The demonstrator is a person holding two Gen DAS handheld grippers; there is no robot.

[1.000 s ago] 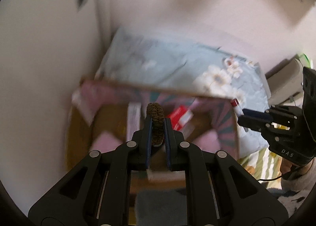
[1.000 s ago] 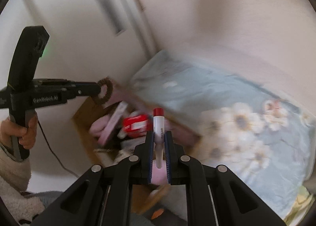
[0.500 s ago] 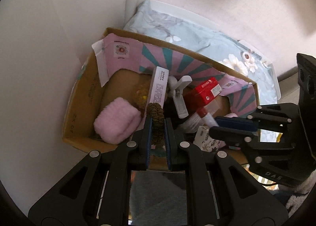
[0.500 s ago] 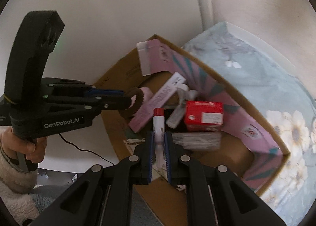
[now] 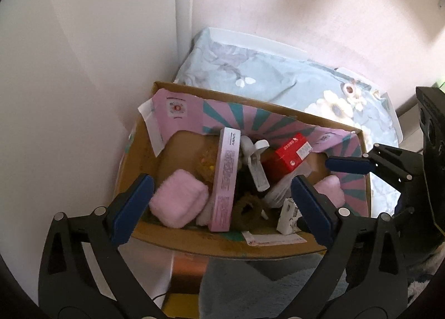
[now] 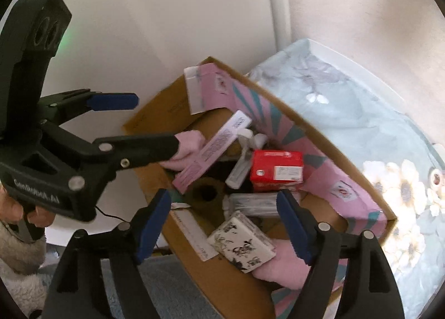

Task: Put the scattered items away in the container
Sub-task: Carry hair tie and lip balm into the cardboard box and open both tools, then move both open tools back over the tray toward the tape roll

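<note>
The cardboard box (image 5: pixel 222 245) (image 6: pixel 155 115) with pink and teal flaps stands beside the bed. My left gripper (image 5: pixel 219 202) is open and empty above its near edge. My right gripper (image 6: pixel 224 221) is open and empty above the box. The brown scrunchie (image 5: pixel 246 211) (image 6: pixel 207 193) lies inside the box. Around it lie a long pink carton (image 5: pixel 226 179) (image 6: pixel 214 149), a red box (image 5: pixel 287 156) (image 6: pixel 275 170), a pink fluffy item (image 5: pixel 179 202), a white patterned box (image 6: pixel 242 241) and a white plastic piece (image 5: pixel 256 166). The red-capped tube is not seen.
A bed with a pale blue flowered cover (image 5: pixel 278 82) (image 6: pixel 375 129) lies behind and right of the box. White walls (image 5: pixel 83 68) close off the left. A grey rug (image 5: pixel 250 285) lies in front of the box.
Both grippers have opened. The scrunchie has left my left gripper and lies in the box. The tube has left my right gripper.
</note>
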